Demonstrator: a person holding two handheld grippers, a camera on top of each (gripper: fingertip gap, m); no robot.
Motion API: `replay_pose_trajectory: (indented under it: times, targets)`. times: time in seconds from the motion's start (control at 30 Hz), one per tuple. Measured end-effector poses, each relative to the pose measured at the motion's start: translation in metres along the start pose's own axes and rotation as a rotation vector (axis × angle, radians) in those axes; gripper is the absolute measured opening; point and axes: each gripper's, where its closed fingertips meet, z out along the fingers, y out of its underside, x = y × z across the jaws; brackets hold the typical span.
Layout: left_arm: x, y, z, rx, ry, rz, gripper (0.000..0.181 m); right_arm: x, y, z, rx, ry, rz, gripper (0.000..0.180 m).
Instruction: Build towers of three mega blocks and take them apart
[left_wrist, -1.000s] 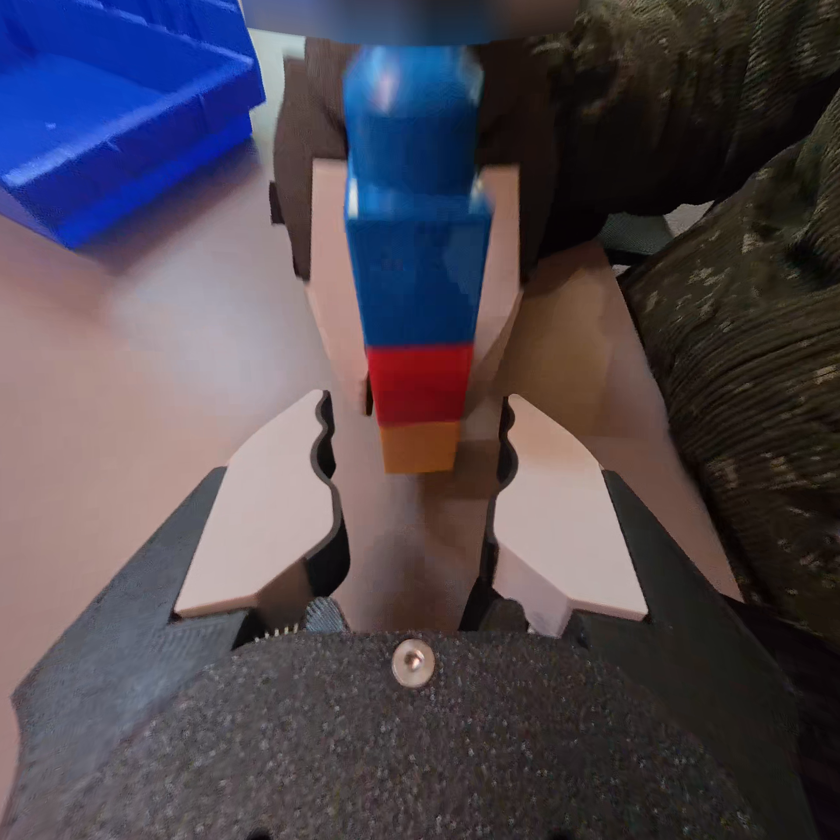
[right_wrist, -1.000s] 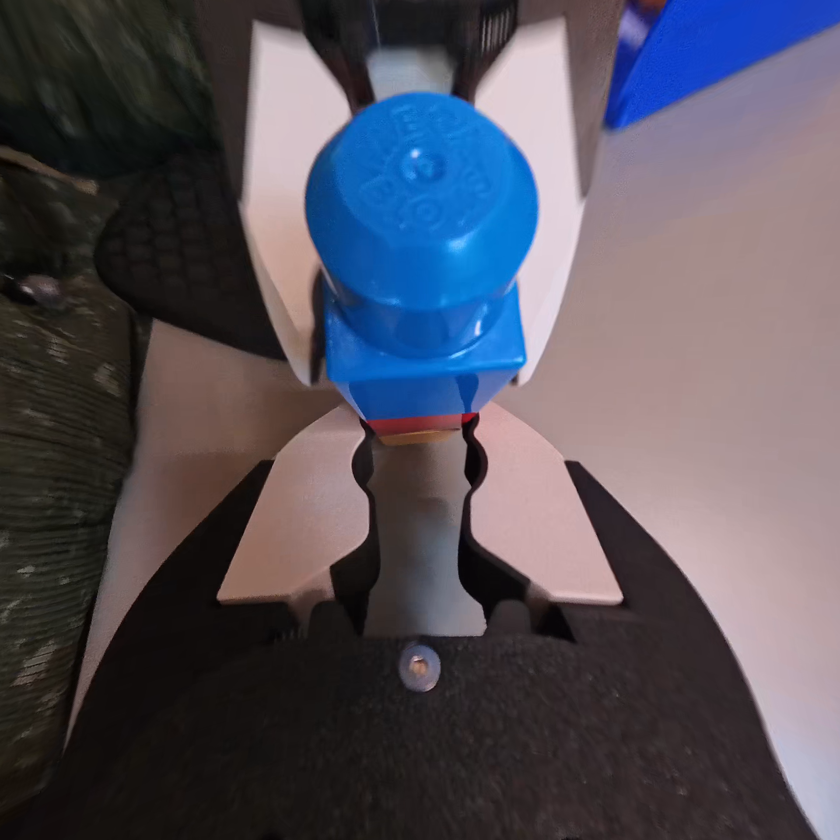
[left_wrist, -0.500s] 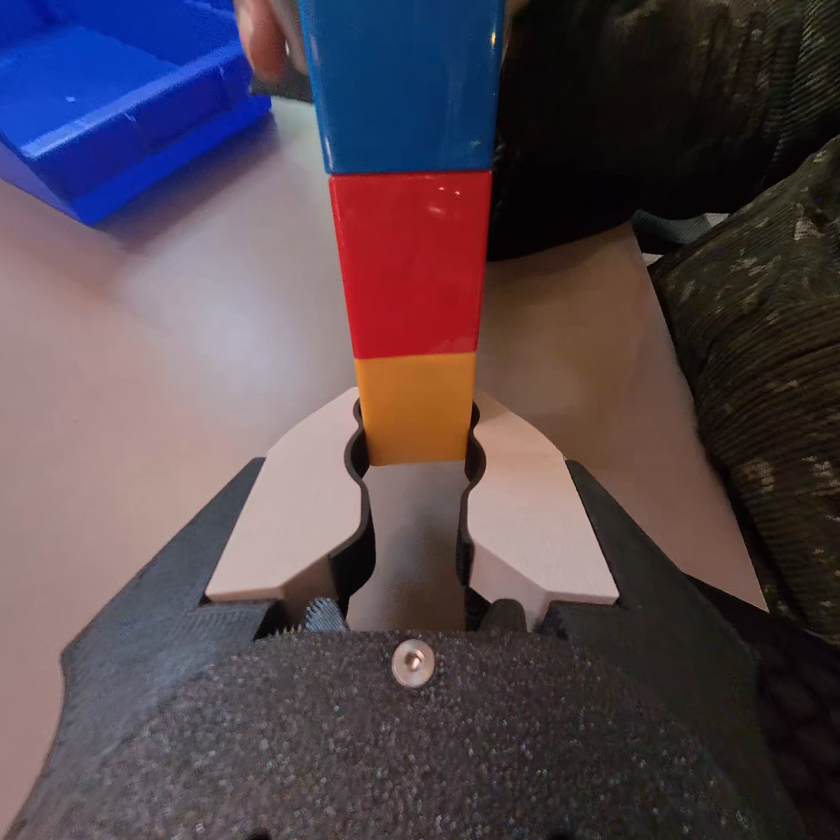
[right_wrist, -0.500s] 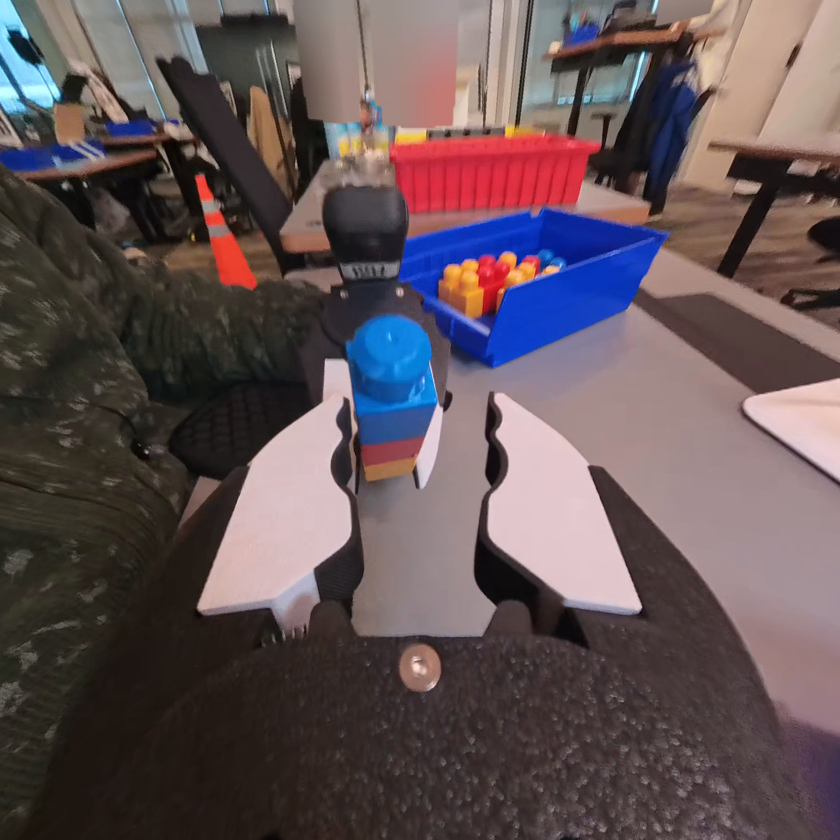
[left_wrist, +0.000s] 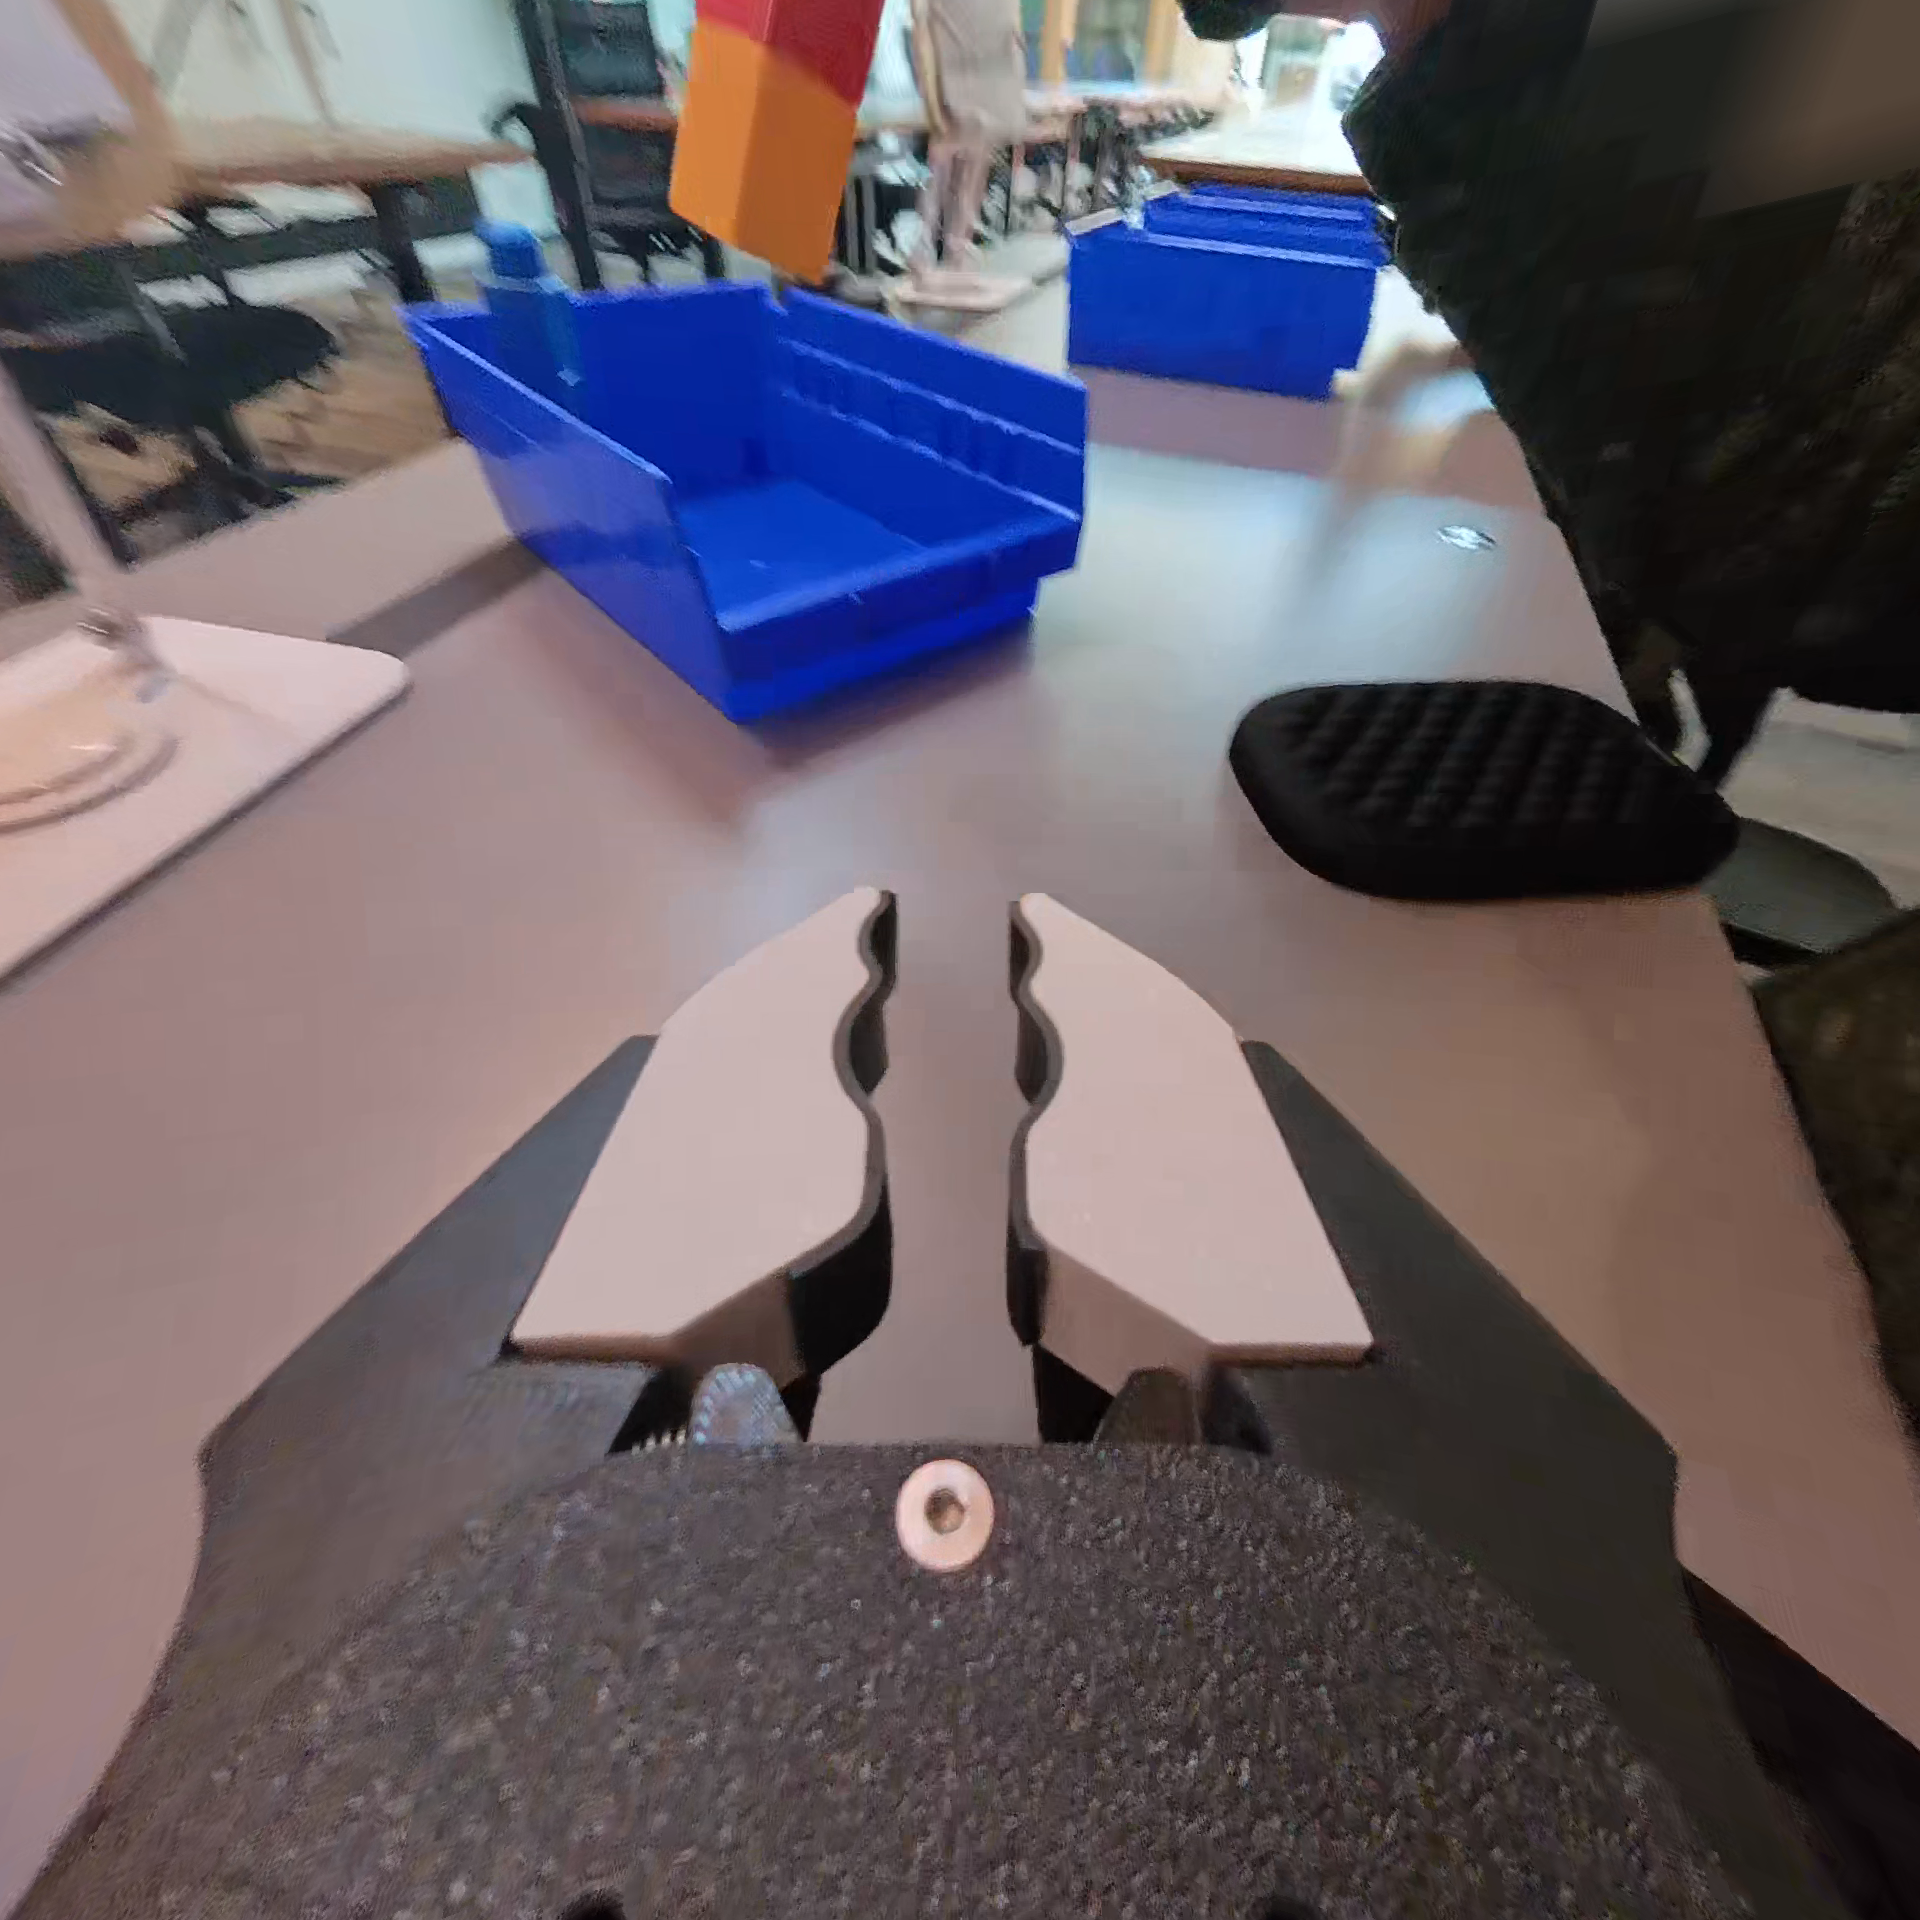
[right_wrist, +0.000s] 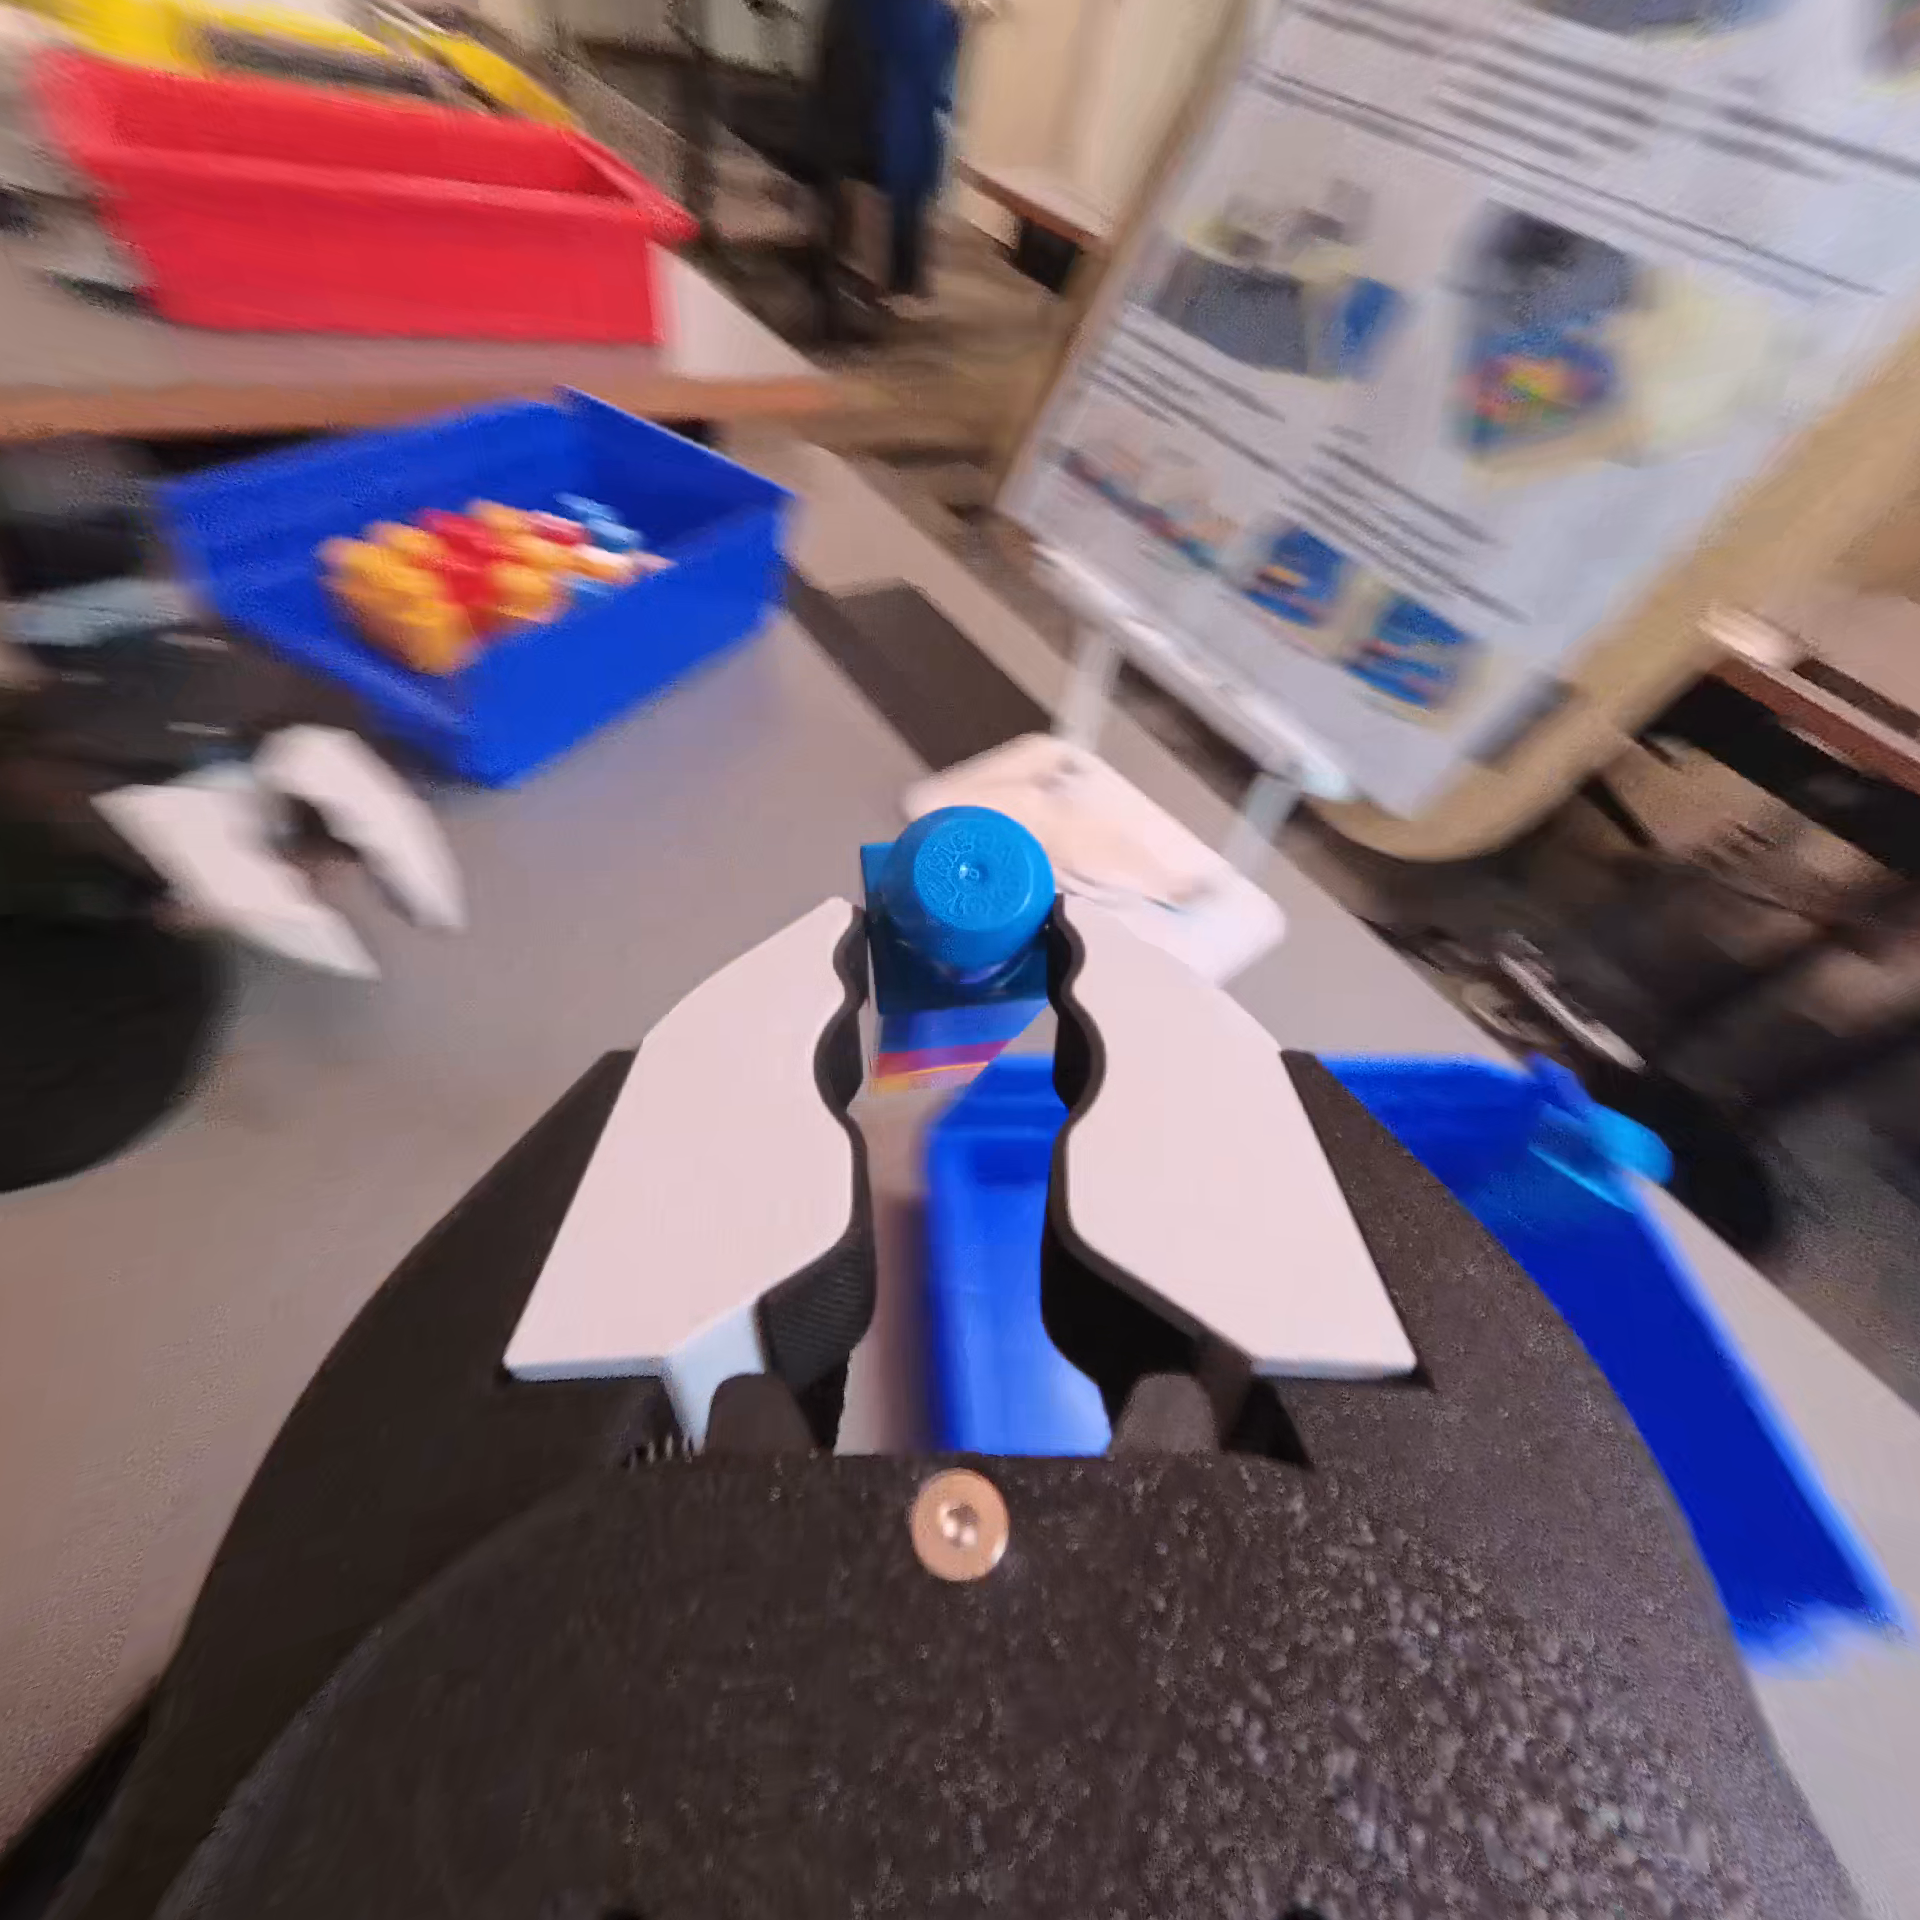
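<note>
My right gripper (right_wrist: 956, 977) clamps the blue top block of a three-block plastic tower (right_wrist: 951, 961), blue over red over orange, lifted above an empty blue plastic bin (right_wrist: 1714, 1382). My left gripper (left_wrist: 945, 935) is empty, fingers slightly parted, tower well above it. Light, stiff, slick; best pinched on flat sides.

Tower (right_wrist: 951, 961): blue top block, red middle, orange base (left_wrist: 764, 145). Bins: empty bin (left_wrist: 769, 488) blue; stocked bin (right_wrist: 582, 665) blue, holding red, orange and blue blocks; rear bin (right_wrist: 343, 229) red. Fingers (left_wrist: 727, 1143) white on black mounts. Desk (left_wrist: 416, 987) grey. Pad (left_wrist: 1475, 790) black, dimpled.
</note>
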Motion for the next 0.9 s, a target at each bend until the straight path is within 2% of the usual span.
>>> replay_pose_trajectory:
  times: [0.1, 0.2, 0.33, 0.53, 0.73, 0.9]
  targets:
    - [-0.009, -0.016, -0.011, 0.09, -0.076, 0.029, 0.0, 0.096, 0.03, 0.009, -0.171, 0.169, 0.072, 0.033]
    - [-0.02, -0.026, -0.022, 0.143, -0.159, 0.032, 0.0, 0.169, 0.079, 0.026, -0.297, 0.294, 0.163, 0.033]
    - [-0.033, -0.032, -0.033, 0.192, -0.234, 0.025, 0.0, 0.226, 0.135, 0.047, -0.376, 0.399, 0.252, 0.033]
    - [-0.04, -0.029, -0.034, 0.194, -0.275, 0.055, 0.0, 0.251, 0.173, 0.076, -0.431, 0.389, 0.311, 0.033]
    - [-0.037, -0.024, -0.029, 0.167, -0.262, 0.054, 0.0, 0.251, 0.192, 0.083, -0.486, 0.363, 0.321, 0.037]
    - [-0.045, -0.033, -0.043, 0.181, -0.328, 0.051, 0.0, 0.245, 0.16, 0.065, -0.331, 0.391, 0.32, 0.055]
